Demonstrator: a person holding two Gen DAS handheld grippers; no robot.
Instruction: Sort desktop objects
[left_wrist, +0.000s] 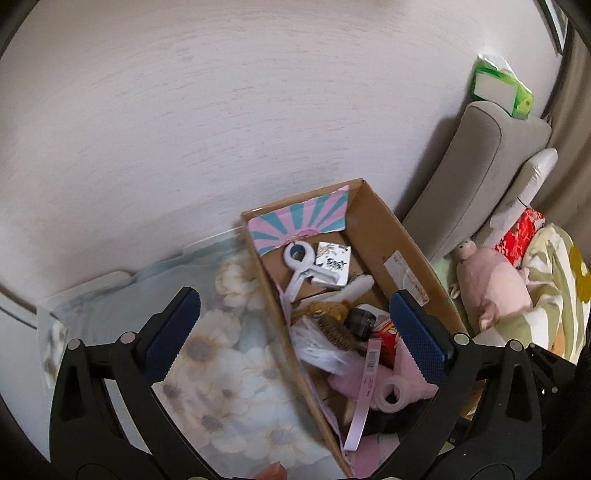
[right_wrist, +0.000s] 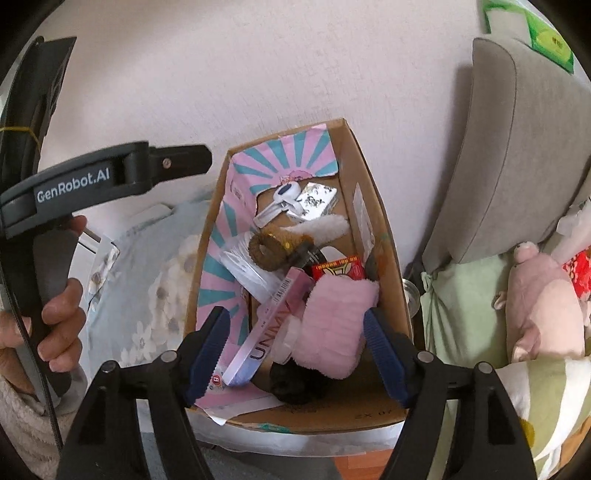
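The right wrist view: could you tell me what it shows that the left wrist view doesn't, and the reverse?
Only the right wrist view shows the left hand holding its GenRobot.AI handle, and the pink UNNY box's lettering. Only the left wrist view shows the roll of pink tape. Both show the cardboard box, white clip, pink plush toy and open grippers.

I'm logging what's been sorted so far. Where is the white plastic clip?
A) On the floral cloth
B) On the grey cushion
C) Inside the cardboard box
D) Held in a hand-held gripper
C: the white plastic clip lies at the far end inside the cardboard box, beside a small silver packet.
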